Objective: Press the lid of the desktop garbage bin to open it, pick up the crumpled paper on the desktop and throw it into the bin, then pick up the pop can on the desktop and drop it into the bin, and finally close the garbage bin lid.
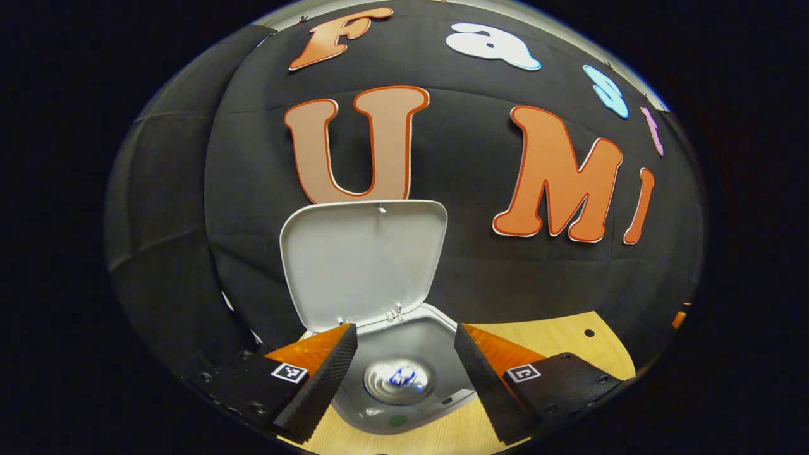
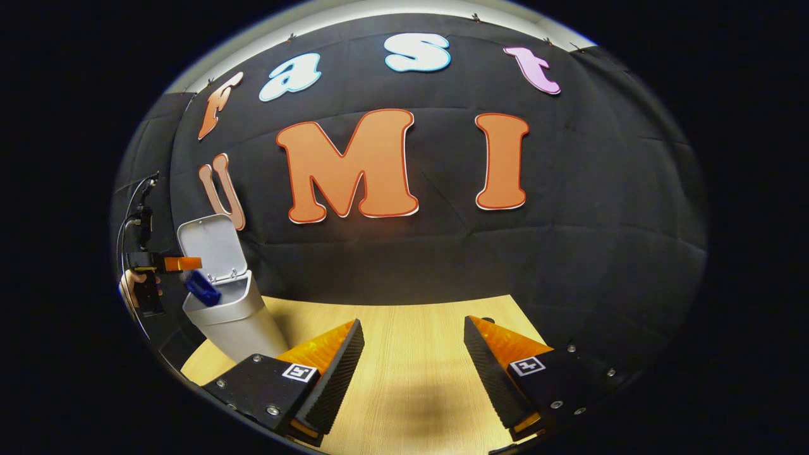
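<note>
Smooth grey plastic bin [image 1: 404,373], rounded lid [image 1: 363,262] upright. Shiny metal pop can [image 1: 399,380] inside bin, below left gripper [image 1: 404,373], fingers wide, empty. Right gripper [image 2: 414,366] wide, empty, above pale wood-grain surface [image 2: 411,341]; bin far left. Black cloth wall behind.

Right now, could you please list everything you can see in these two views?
Garbage bin: one, light grey, at the left of the wooden desktop, near the booth wall.
Bin lid: one, light grey, standing open above the bin.
Pop can: one, blue with a silver top, in the bin's mouth, apparently dropping in.
Desktop: one, light wood.
Left hand-held gripper: one, open above the bin's mouth.
Right hand-held gripper: one, open, empty, over the desktop.
Hand: one, holding the left gripper.
</note>
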Action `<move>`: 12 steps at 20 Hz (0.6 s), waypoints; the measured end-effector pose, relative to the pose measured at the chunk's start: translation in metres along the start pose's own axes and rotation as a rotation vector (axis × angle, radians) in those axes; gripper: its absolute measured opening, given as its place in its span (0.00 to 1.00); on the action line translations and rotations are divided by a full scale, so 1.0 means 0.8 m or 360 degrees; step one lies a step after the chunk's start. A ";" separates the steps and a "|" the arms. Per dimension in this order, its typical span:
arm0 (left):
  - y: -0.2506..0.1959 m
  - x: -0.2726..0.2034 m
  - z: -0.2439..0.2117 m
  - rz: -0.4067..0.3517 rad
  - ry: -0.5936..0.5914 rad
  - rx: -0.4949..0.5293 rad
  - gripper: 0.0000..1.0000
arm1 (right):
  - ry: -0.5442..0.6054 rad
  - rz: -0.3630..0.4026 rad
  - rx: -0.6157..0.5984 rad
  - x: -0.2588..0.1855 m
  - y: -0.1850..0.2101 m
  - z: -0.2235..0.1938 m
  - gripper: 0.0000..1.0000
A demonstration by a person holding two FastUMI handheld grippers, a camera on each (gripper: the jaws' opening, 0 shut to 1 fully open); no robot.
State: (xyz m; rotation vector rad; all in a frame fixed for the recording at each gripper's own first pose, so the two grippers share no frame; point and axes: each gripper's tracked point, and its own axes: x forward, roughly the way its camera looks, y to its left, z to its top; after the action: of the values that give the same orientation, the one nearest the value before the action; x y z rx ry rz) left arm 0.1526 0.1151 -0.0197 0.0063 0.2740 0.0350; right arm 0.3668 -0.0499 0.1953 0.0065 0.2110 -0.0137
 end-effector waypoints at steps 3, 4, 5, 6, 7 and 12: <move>-0.004 -0.003 0.009 -0.0001 -0.0024 0.0020 0.96 | 0.0004 -0.0006 0.0002 -0.002 -0.002 0.000 0.95; -0.004 -0.005 0.013 0.0001 -0.0037 0.0023 0.96 | 0.0005 -0.0002 0.0002 -0.003 -0.001 0.000 0.94; -0.004 -0.007 0.017 0.0005 -0.0052 0.0022 0.96 | 0.0005 0.0001 0.0003 -0.004 0.000 0.002 0.95; -0.004 -0.010 0.022 0.0014 -0.0067 0.0014 0.96 | 0.0007 0.0005 0.0001 -0.004 0.002 0.001 0.94; -0.001 -0.013 0.026 0.0030 -0.0075 0.0002 0.96 | 0.0008 0.0009 0.0000 -0.004 0.003 0.001 0.94; 0.011 -0.031 0.075 0.0054 -0.0141 -0.0018 0.96 | 0.0004 0.0037 -0.0002 -0.006 0.012 0.003 0.94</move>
State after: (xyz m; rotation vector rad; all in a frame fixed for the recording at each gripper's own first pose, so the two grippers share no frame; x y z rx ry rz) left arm 0.1444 0.1231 0.0446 0.0012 0.1850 0.0701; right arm 0.3631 -0.0403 0.1990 0.0076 0.2137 0.0093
